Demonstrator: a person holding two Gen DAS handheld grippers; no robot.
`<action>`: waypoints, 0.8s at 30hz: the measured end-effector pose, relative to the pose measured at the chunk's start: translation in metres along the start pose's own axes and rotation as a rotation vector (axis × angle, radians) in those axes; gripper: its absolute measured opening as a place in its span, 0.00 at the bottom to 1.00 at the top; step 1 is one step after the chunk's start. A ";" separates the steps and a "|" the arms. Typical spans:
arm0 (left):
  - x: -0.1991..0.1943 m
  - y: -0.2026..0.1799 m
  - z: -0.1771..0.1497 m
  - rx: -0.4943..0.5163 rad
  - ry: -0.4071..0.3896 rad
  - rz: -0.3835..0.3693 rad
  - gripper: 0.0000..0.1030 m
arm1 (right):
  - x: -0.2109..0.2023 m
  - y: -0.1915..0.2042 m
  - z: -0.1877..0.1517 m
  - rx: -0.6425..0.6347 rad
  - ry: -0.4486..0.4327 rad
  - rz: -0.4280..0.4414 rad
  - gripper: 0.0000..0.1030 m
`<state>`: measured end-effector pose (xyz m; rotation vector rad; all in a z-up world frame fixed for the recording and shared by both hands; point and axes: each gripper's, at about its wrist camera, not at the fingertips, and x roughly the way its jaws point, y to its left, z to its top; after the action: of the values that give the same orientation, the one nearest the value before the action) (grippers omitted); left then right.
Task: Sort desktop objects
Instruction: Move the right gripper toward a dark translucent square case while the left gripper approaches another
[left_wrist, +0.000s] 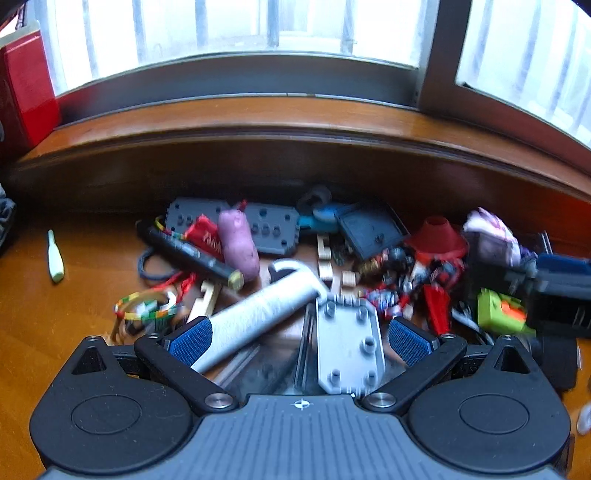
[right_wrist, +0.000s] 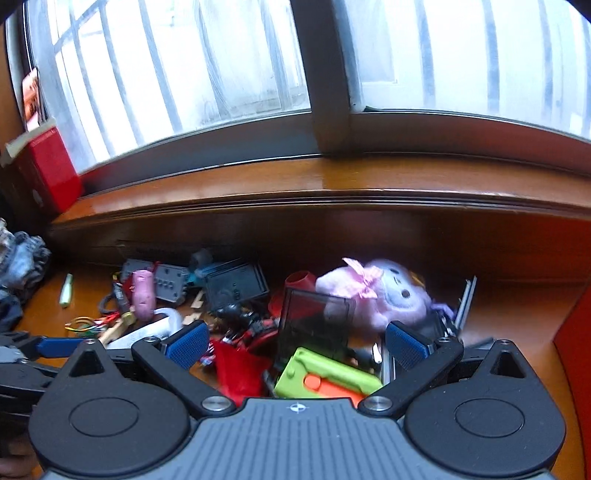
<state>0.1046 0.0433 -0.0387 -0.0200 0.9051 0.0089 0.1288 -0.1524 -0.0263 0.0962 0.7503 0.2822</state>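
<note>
Between ribbed blue pads (left_wrist: 192, 339): smooth, seemingly metal tube (left_wrist: 258, 314).

Ahead of me a barred window (right_wrist: 177, 70) glows bright white above a glossy wooden sill (right_wrist: 332, 181). At the sill's left end stands a red box (right_wrist: 51, 170) against the glass. Further left lies a bluish crumpled heap, possibly denim cloth (right_wrist: 22, 258), too blurred to confirm.

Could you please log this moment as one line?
left gripper: open over grey studded plate | right gripper: open over green-orange toy | nothing held
</note>
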 end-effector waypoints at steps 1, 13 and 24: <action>0.002 -0.003 0.004 0.013 -0.005 0.008 1.00 | 0.004 0.001 0.001 -0.004 0.000 0.002 0.99; 0.019 0.004 0.015 -0.016 0.002 0.051 1.00 | 0.031 -0.012 0.005 0.098 0.017 -0.032 0.79; 0.032 -0.023 0.040 -0.050 -0.017 -0.002 1.00 | 0.023 -0.031 -0.002 0.162 0.001 0.002 0.50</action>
<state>0.1567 0.0212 -0.0388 -0.0675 0.8874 0.0299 0.1503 -0.1757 -0.0486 0.2503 0.7731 0.2231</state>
